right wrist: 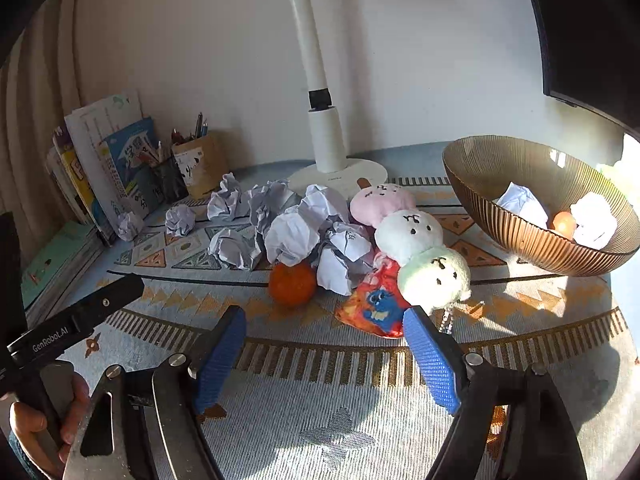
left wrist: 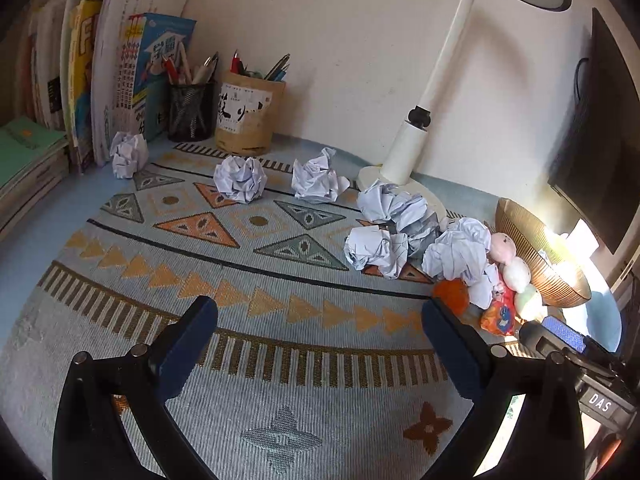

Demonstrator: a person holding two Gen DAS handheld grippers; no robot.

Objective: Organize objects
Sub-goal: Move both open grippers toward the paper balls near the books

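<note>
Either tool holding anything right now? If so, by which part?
Nothing is held. The left tool and right tool both stand open over the patterned mat, with only mat showing between their fingers. The orange and paper balls lie untouched ahead.

Right gripper (right wrist: 324,344) jaws wide apart over patterned mat (right wrist: 320,412), nothing between. Just beyond: orange (right wrist: 292,283), bright snack packet (right wrist: 376,312), pile of crumpled paper balls (right wrist: 304,232), three plush balls (right wrist: 412,236) in a row. Ribbed bowl (right wrist: 516,236) at right holding paper and an orange. Lamp base (right wrist: 340,178) behind. Left gripper (right wrist: 76,320) at left edge, hand (right wrist: 44,420) gripping it
</note>
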